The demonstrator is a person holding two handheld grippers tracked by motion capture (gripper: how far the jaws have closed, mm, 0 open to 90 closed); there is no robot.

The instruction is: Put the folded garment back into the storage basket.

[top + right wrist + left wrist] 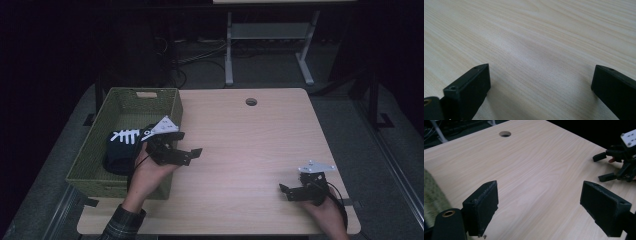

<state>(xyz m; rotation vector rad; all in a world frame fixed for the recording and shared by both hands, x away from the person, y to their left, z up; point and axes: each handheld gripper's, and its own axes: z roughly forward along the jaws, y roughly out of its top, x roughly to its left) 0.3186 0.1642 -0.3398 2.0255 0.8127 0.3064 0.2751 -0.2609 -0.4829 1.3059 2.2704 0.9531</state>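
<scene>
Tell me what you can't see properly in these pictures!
- Dark cloth item with a white fishbone print in the green woven basket: high view, partly behind the left gripper and hand; what it is stays unclear.
- Right gripper: left gripper view cuts it at the right edge.
- Room beyond the table: high view, too dark.
- Person's sleeve: cut by the bottom edge.

The left gripper (190, 143) is held above the table's left half, jaws spread wide and empty. The right gripper (286, 192) sits low at the near right, jaws likewise apart and empty, pointing toward the left gripper.
</scene>
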